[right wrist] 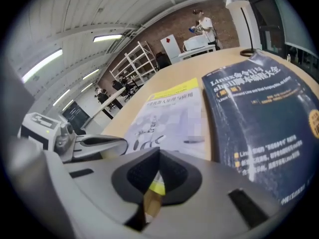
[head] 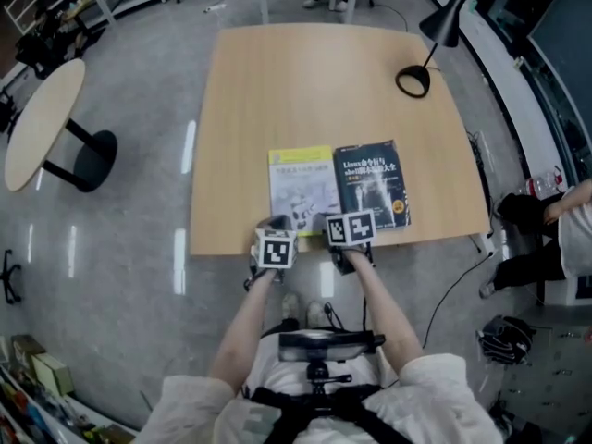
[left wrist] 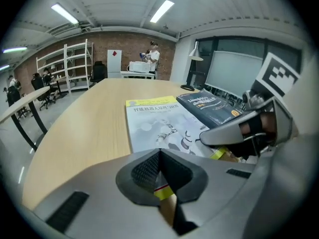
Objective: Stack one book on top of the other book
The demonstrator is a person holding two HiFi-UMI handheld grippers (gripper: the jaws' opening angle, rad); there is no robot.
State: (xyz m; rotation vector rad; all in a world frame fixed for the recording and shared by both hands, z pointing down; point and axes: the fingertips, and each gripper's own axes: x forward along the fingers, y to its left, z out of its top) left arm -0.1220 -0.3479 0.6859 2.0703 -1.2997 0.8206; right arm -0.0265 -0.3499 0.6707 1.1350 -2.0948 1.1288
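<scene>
Two books lie flat, side by side, near the front edge of one wooden table (head: 277, 91): one white-and-yellow book (head: 303, 191) and one dark blue book (head: 372, 183) to its right. The left gripper (left wrist: 159, 156) and the right gripper (right wrist: 158, 156) are at that edge, both with jaws closed together and holding nothing. One black lamp (head: 435, 40) stands at the far corner.

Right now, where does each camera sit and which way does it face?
Head view: on the person's head, steeply down at the table, white book and dark Linux book; forearms, left gripper, right gripper show.
Left gripper view: on the left gripper, along its shut jaws across the table; right gripper at right.
Right gripper view: on the right gripper, along its shut jaws; left gripper at left.
All three share both books.
</scene>
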